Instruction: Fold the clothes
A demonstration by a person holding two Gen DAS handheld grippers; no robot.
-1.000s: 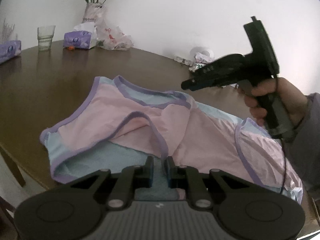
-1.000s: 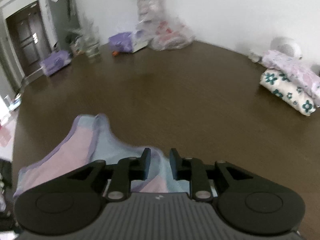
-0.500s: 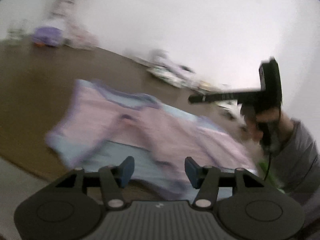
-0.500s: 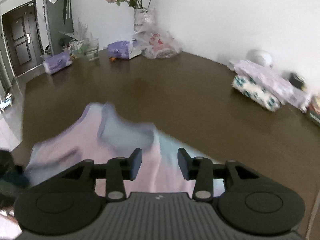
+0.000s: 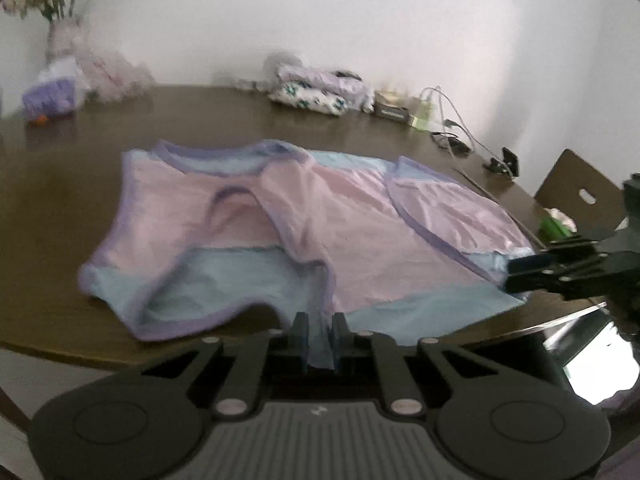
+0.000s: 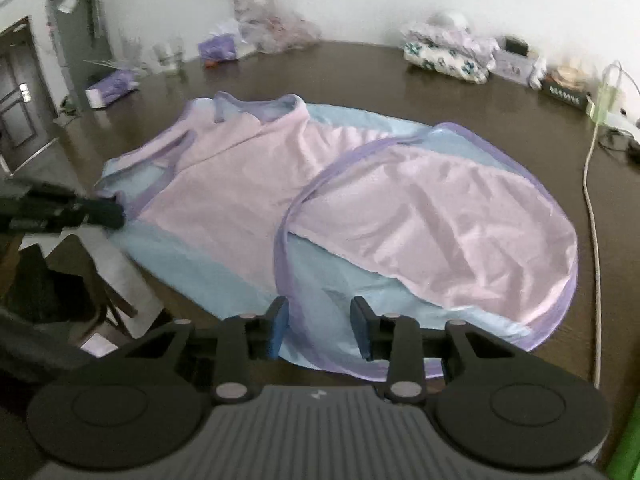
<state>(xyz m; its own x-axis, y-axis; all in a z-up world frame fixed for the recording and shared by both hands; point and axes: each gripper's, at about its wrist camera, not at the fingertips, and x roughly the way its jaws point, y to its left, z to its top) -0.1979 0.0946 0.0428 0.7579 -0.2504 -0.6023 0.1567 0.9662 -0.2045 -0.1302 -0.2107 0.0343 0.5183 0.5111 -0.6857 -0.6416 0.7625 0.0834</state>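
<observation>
1. You are working with one garment (image 5: 352, 216), pink and pale blue with purple trim, lying spread across the near part of the one table (image 5: 60, 184). Two folded cloths (image 6: 448, 56) are sitting at its far edge.
2. Your left gripper (image 5: 319, 338), spread wide half a second ago, is now pinching the garment's near blue hem. Your right gripper (image 6: 319, 330), narrow a second ago, is now gaping over the hem.
3. Motion blur is softening everything; the table's far clutter is staying unreadable.
</observation>
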